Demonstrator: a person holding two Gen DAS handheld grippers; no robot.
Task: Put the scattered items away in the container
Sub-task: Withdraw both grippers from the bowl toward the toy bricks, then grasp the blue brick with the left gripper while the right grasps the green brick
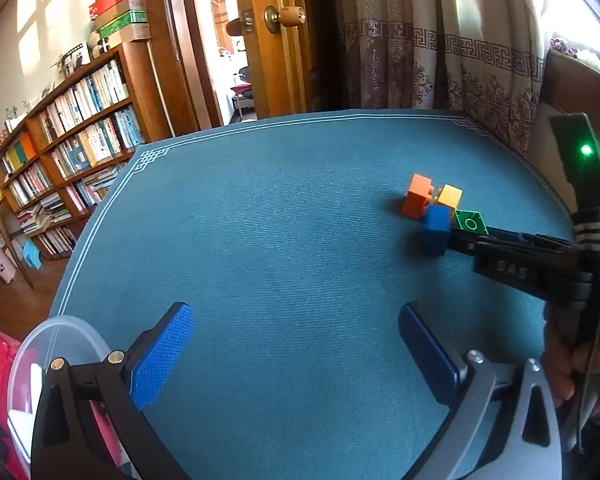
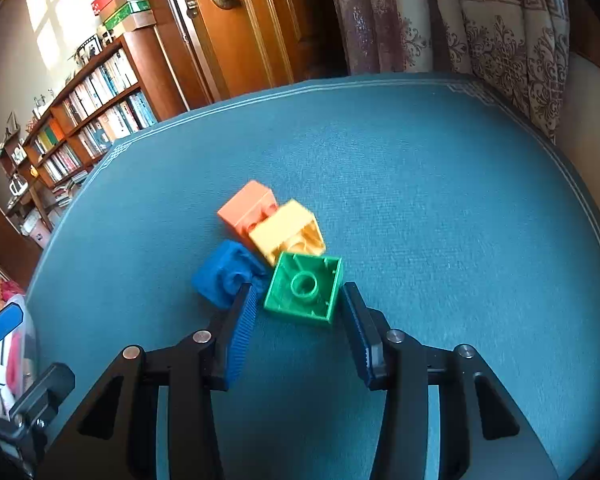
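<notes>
Four toy blocks sit clustered on the teal worktop (image 2: 440, 184), toward its right side and nearer the far edge than the near one. The right tool (image 2: 300, 312) reaches into the cluster with its jaws spread moderately, straddling the green block (image 2: 305, 287), which lies with its hollow underside up; there is a slim gap on each side, so the fingers (image 2: 242, 320) are not yet pressing it. The left finger of that tool is wedged between the green block and the blue block (image 2: 224, 272), touching or nearly touching the blue one. The yellow block (image 2: 286, 230) lies tipped, touching the green block's far edge, and the orange block (image 2: 247, 208) leans against the yellow one on its far left. The left tool (image 1: 296, 344) hovers over bare worktop near the near edge with its jaws wide apart and nothing between them. The clear plastic container (image 1: 50, 344) stands at the worktop's near left corner, just beside that tool's left finger, well apart from the blocks. A hand (image 1: 576, 364) grips the right tool's handle at the right edge of the left wrist view.
</notes>
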